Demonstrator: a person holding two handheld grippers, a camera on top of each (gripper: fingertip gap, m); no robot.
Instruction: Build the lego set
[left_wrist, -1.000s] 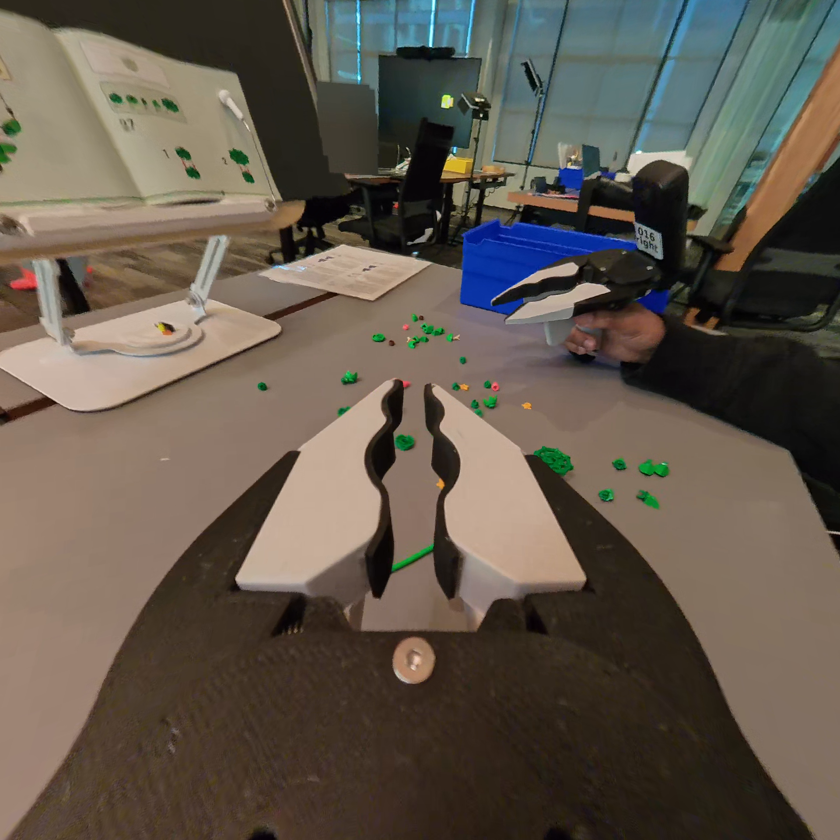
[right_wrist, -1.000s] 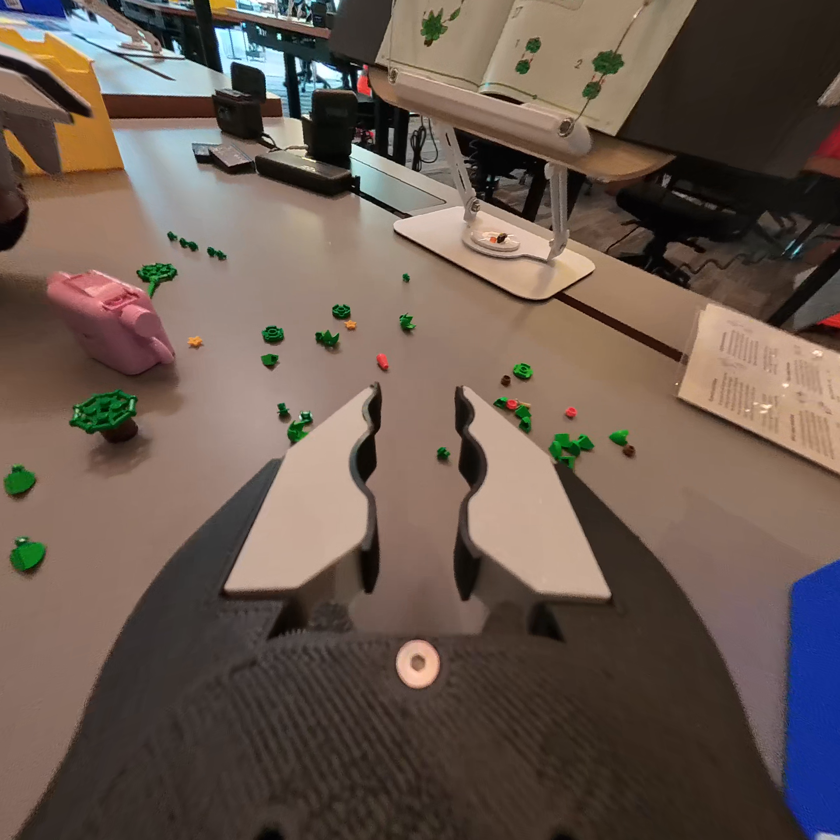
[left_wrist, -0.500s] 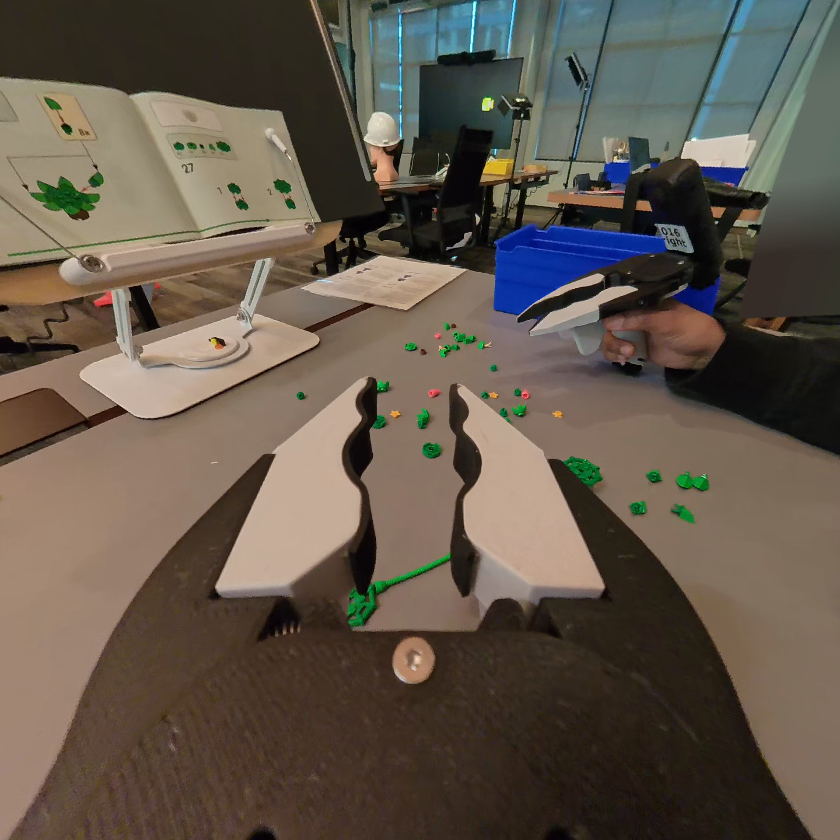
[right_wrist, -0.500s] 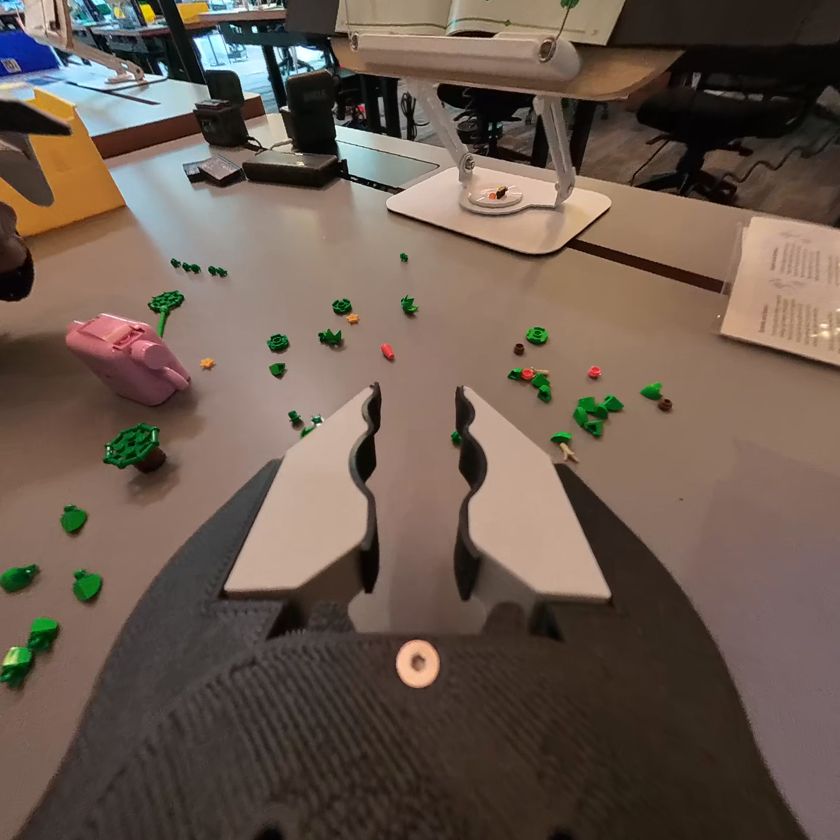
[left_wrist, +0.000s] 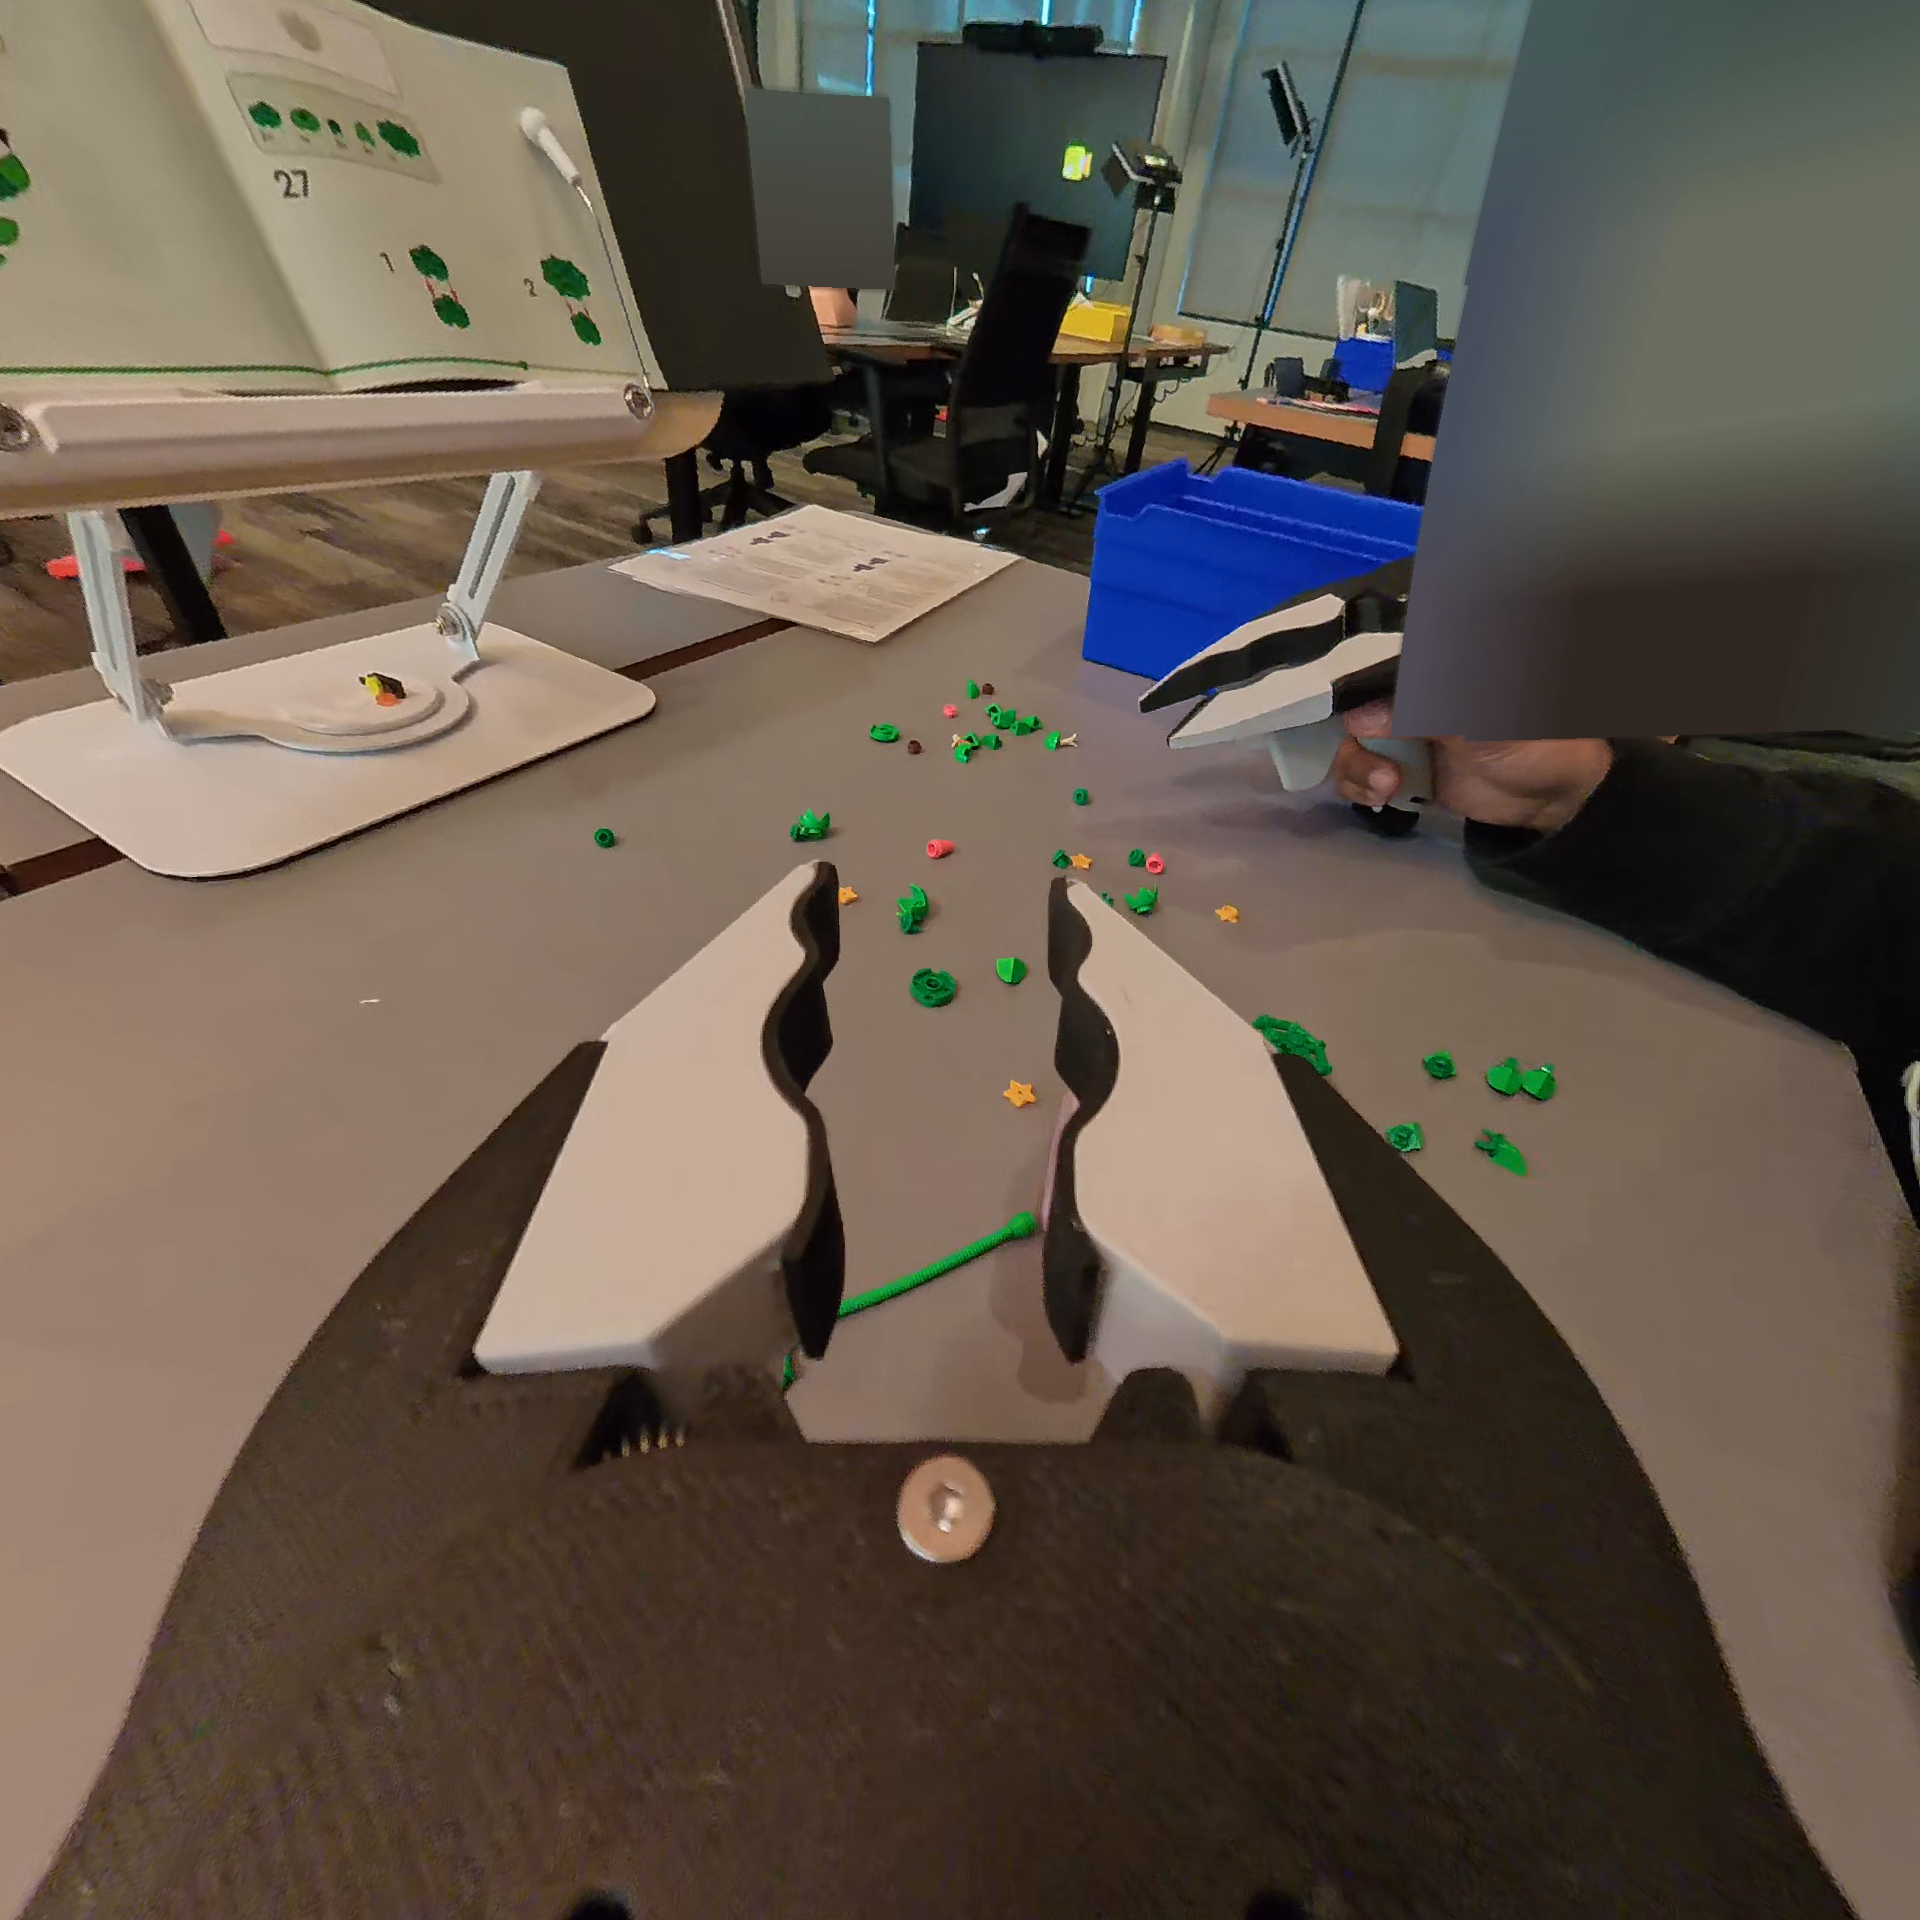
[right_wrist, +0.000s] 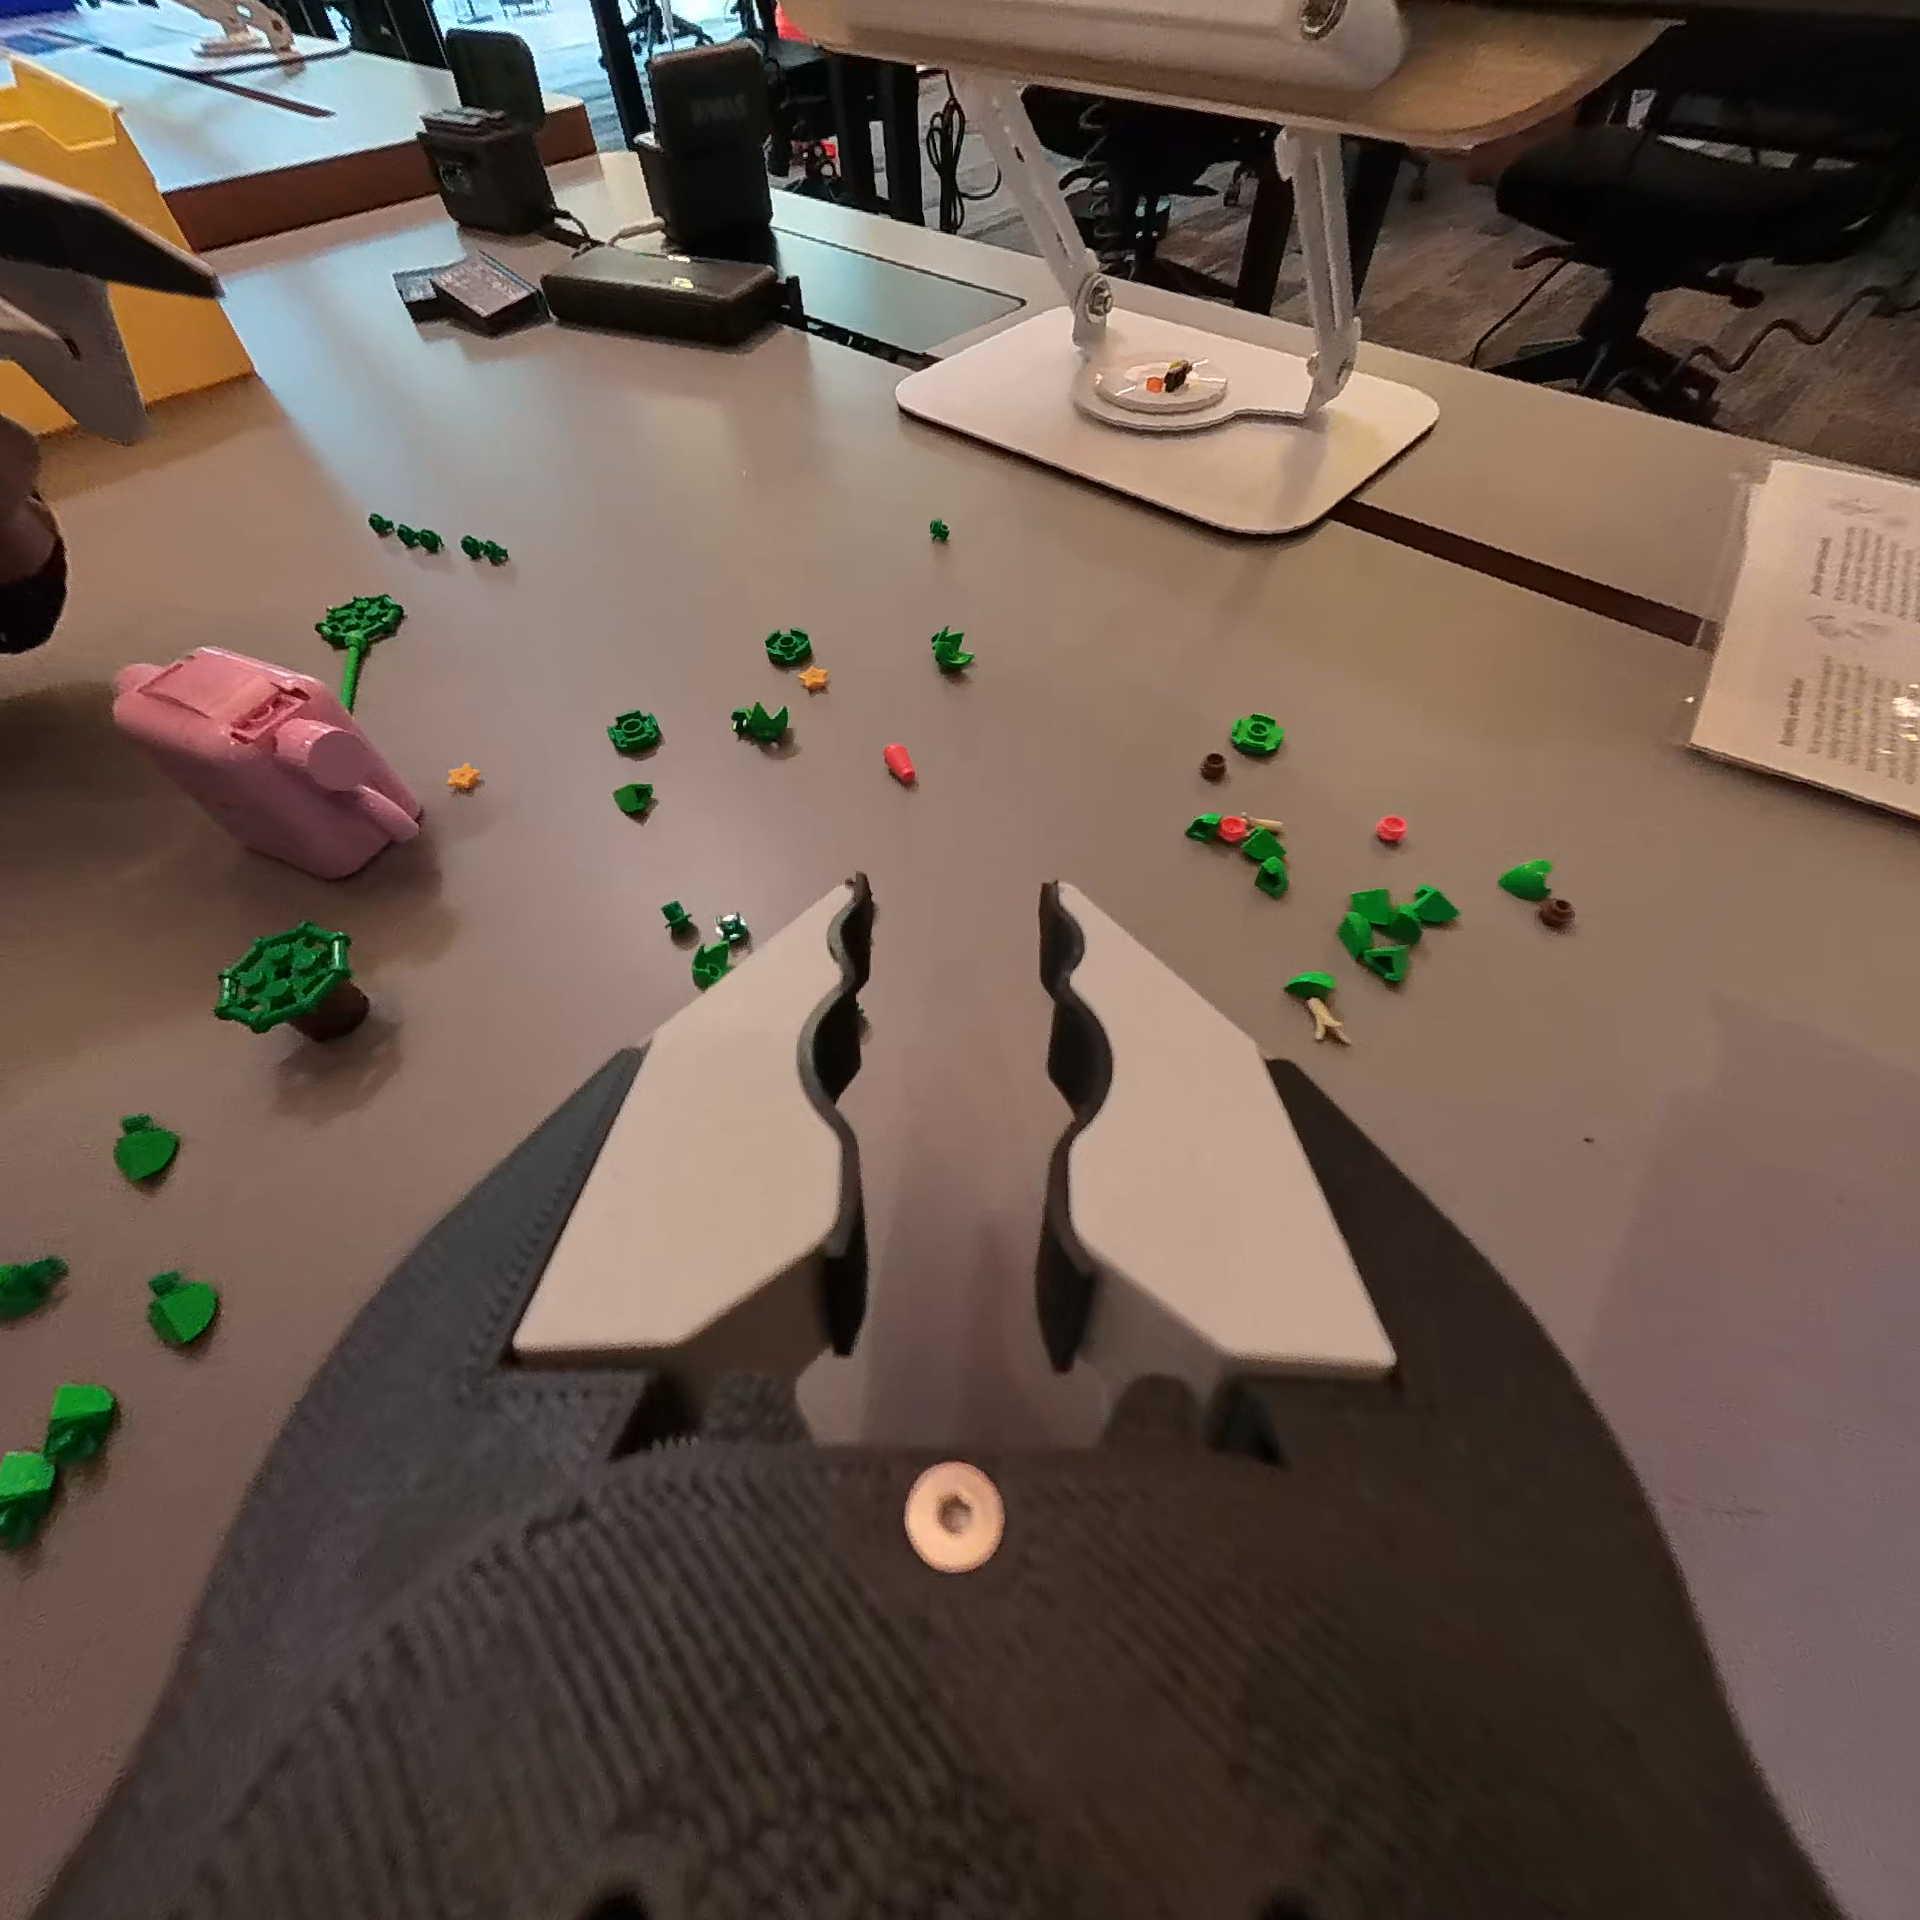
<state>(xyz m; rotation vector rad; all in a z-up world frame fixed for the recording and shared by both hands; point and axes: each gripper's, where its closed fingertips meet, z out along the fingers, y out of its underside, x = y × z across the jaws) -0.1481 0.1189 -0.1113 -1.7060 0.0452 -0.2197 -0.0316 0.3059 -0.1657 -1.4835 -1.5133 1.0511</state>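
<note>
Many small green, pink and orange lego pieces lie scattered on the grey table (left_wrist: 260, 1091). My left gripper (left_wrist: 943, 878) is open and empty, above a green stem piece (left_wrist: 935, 1270) that lies between its fingers; the stem also shows in the right wrist view (right_wrist: 356, 642). My right gripper (right_wrist: 954, 885) is open and empty over the table. It also shows far right in the left wrist view (left_wrist: 1158, 722), held by a hand. A pink lego watering can (right_wrist: 265, 758) and a green round leaf on a brown base (right_wrist: 286, 979) sit left in the right wrist view.
An open instruction book (left_wrist: 291, 197) rests on a white stand (left_wrist: 312, 758) at the back. A blue bin (left_wrist: 1236, 561) and a printed sheet (left_wrist: 821, 566) lie behind the pieces. A yellow bin (right_wrist: 114, 312) and black devices (right_wrist: 665, 281) stand at the far left. There is about 25 centimeters between the tips of the two grippers.
My left gripper has opened wider and shifted closer to the book stand. My right gripper has tilted down and moved forward over the pieces, staying open.
</note>
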